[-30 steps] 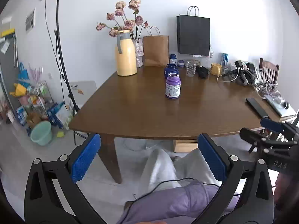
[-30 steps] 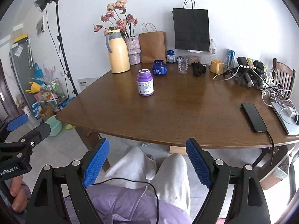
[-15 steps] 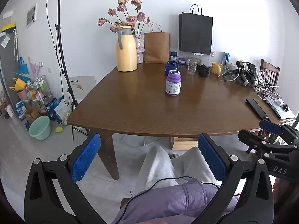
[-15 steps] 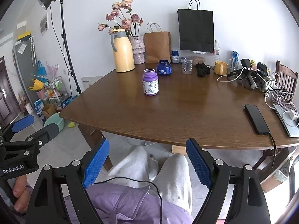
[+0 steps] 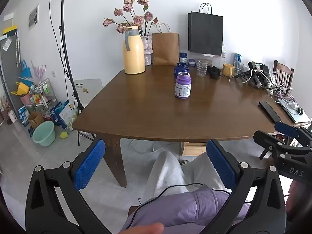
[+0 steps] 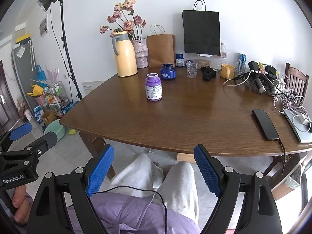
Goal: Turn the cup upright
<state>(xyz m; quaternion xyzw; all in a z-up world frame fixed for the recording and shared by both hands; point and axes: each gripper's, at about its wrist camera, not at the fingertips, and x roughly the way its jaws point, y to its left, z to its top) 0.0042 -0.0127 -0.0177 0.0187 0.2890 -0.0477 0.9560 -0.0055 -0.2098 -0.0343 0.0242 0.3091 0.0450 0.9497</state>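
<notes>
Wide bare stretch of table [image 6: 195, 120] in front of and right of the purple bottle [image 6: 153, 86], open from the near edge. Behind the bottle, just beside it, a blue jar [image 6: 168, 71]; farther back a yellow jug [image 6: 124, 55], paper bags, stacked clear cups [image 6: 192, 69]. Well right of the bottle, a phone [image 6: 265, 123] and a cable tangle [image 6: 286, 97] crowding the far right edge.

Left wrist view: looks forward between its own spread blue fingers [image 5: 89, 165], low, in front of the table's [image 5: 148, 117] near edge, well back from it; faces the far wall
Right wrist view: same facing, set further right
Shared: table; purple bottle [image 5: 183, 85] [image 6: 153, 87]; yellow jug [image 5: 134, 51] [image 6: 124, 55]
</notes>
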